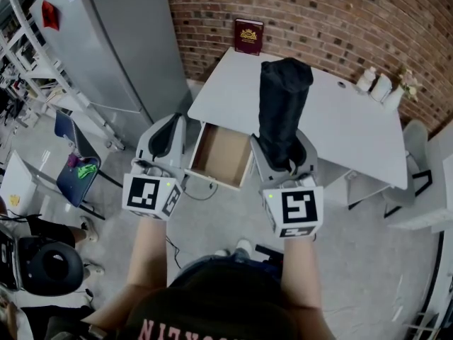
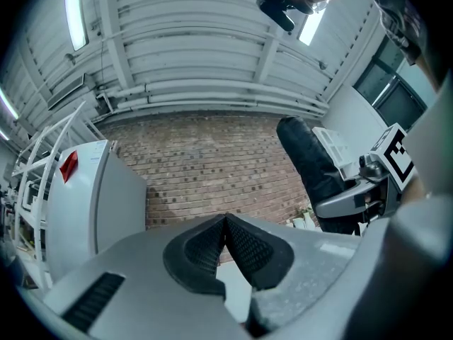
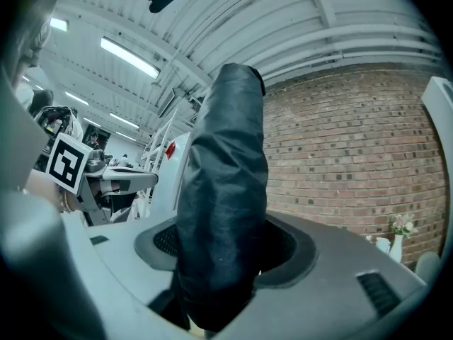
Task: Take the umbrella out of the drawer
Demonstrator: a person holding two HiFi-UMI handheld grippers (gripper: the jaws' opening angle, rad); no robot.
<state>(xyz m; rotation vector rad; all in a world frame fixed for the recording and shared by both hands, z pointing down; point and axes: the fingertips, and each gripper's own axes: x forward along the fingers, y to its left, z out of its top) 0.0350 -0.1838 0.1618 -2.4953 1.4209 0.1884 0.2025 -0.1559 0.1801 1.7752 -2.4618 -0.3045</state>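
Light was bright and even, from strip lamps (image 3: pixel 127 57) overhead, above the brick wall (image 2: pixel 212 161); they glared white in both gripper views. Below the brick wall, shadows under the table (image 1: pixel 354 129) were soft. Gripper views bent and darkened toward their corners.

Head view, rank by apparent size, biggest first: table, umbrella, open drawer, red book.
1. table
2. umbrella, held up nearer the camera, so it looks larger than it is
3. drawer, so its true order against the umbrella is unsure
4. red book, clearly smallest
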